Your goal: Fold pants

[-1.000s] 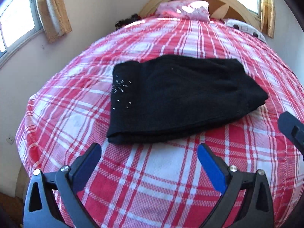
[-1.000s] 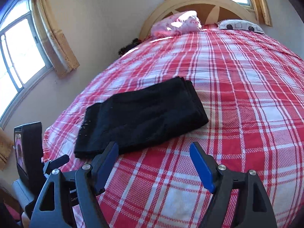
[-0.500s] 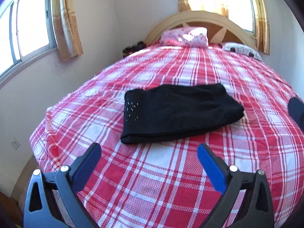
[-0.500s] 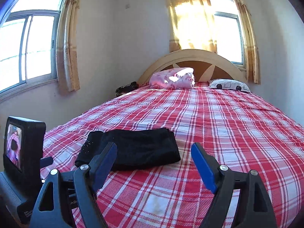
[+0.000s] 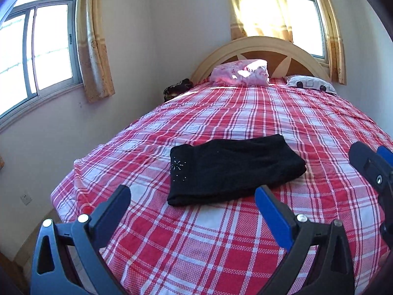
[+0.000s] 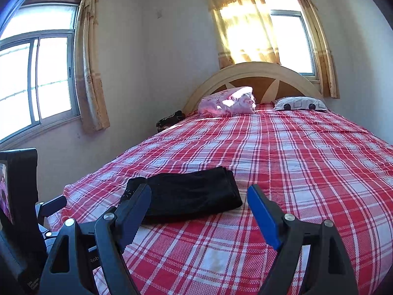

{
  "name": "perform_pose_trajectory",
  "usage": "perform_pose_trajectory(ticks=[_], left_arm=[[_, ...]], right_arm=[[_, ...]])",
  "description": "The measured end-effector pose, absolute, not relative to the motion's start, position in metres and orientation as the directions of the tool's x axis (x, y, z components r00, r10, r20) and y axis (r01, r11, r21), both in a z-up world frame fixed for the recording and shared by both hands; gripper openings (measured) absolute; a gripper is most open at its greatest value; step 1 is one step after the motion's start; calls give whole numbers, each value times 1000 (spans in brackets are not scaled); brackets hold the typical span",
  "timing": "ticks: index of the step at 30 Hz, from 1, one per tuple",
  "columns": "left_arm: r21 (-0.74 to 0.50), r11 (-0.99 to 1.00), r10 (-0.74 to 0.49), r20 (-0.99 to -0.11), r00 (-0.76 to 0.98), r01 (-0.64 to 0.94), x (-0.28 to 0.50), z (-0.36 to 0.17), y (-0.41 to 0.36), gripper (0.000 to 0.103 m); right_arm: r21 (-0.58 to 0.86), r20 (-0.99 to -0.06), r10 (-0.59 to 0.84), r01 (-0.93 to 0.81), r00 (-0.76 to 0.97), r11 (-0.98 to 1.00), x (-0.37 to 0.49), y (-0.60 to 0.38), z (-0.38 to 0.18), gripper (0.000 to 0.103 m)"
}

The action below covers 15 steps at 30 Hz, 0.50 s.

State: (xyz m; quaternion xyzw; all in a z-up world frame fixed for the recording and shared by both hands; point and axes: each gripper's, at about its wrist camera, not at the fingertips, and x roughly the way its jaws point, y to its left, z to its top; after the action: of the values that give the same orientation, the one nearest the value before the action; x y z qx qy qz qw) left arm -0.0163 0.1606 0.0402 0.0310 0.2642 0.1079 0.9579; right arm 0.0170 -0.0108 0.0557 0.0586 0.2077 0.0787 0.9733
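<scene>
Black pants [image 5: 233, 167] lie folded into a flat rectangle on the red plaid bedspread [image 5: 245, 233], with a small rhinestone pattern near their left end. They also show in the right wrist view [image 6: 191, 194]. My left gripper [image 5: 194, 196] is open and empty, held back from the pants' near edge. My right gripper [image 6: 199, 196] is open and empty, also held back from the pants. The right gripper's body [image 5: 373, 169] shows at the right edge of the left wrist view.
A pink pillow [image 5: 240, 72] and a white patterned pillow [image 5: 310, 84] lie by the curved headboard [image 5: 260, 46]. A dark bundle [image 5: 176, 89] sits at the bed's far left corner. Windows with curtains [image 5: 94, 39] line the walls. The bed's left edge [image 5: 63, 196] drops to the floor.
Both grippers have pulled back and up from the folded pants, so the pants look smaller and more of the room shows. The pants have not moved.
</scene>
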Motion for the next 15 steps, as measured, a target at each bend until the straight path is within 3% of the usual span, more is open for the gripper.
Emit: perform_pose_trajectory(ticks=[15], left_arm=[[133,968,251,-520,816,-213,-16,40,161,103]], right_arm=[[187,-410,170,-99,896,977,17,-20,54,82]])
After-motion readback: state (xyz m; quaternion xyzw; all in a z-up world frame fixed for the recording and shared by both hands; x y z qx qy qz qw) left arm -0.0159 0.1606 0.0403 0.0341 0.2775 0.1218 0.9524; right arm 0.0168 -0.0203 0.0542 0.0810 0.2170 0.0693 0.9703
